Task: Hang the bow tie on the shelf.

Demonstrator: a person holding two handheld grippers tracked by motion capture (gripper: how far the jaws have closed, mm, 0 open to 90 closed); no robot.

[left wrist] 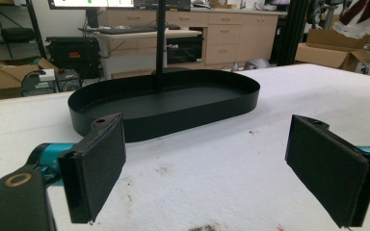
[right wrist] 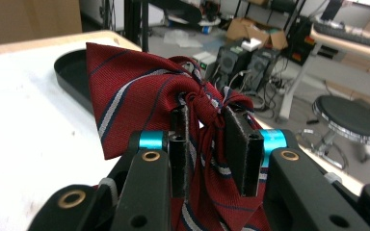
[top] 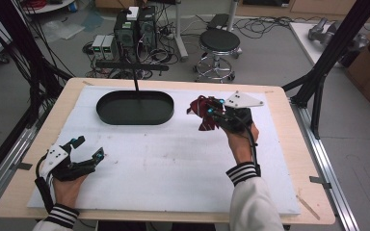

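A dark red striped bow tie hangs in the air, pinched at its knot between the pads of my right gripper. In the high view the bow tie and the right gripper are held above the white mat, to the right of the black oval tray. My left gripper rests near the mat's front left corner, its jaws wide apart with nothing between them. From the left gripper view, the tray lies ahead of the left gripper, and the bow tie shows at the top right.
A thin black post rises at the tray's far rim. The white mat covers most of the wooden table. Beyond the table stand a stool, computer cases and cables on the floor.
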